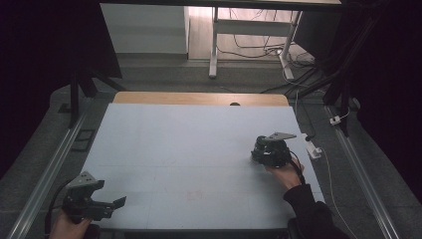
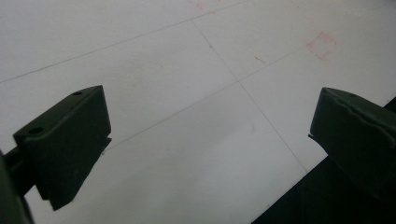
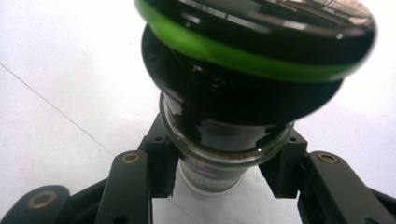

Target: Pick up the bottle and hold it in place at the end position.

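Left gripper (image 1: 112, 204) is hovering at the near-left counter (image 1: 189, 149) edge, jaws wide, empty. Right gripper (image 3: 219, 175) is clamping a dark jar (image 3: 233, 112) with a green-ringed lid at far right, just above or on the counter. Likely mid-carry; next needs a steady set-down.

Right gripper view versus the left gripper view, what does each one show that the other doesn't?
Right gripper view: its fingers shut on the glass neck of a dark bottle with a black top and a green ring.

Left gripper view: its fingers spread wide with nothing between them, faint red marks, and the table's dark edge.

Both: the white tabletop with thin lines.
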`<state>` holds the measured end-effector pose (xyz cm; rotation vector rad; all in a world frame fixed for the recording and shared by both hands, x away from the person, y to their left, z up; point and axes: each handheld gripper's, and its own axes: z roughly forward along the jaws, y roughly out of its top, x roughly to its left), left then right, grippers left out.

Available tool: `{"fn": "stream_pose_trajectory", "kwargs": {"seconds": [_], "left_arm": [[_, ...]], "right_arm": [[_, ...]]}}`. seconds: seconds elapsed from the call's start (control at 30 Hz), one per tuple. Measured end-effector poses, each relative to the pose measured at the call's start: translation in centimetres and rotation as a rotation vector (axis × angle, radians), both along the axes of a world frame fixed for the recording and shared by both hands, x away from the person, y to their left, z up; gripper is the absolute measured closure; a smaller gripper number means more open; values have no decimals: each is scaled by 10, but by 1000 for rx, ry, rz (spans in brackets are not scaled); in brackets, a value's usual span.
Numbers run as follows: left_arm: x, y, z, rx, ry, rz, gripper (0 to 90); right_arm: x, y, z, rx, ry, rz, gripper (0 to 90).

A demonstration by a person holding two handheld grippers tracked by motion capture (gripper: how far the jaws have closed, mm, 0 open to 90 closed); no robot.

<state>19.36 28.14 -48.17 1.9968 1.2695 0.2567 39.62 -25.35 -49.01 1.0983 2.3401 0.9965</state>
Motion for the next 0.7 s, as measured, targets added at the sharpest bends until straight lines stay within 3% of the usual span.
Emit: {"fn": "stream_pose_trajectory", "kwargs": {"seconds": [0.2, 0.5, 0.7], "left_arm": [[0, 0, 0, -1, -1, 2, 0], [0, 0, 0, 0, -2, 3, 0], [0, 0, 0, 1, -1, 3, 0]], "right_arm": [[-2, 6, 6, 0, -7, 16, 524], [-3, 19, 19, 47, -5, 16, 524], [-2, 32, 22, 41, -6, 46, 523]]}}
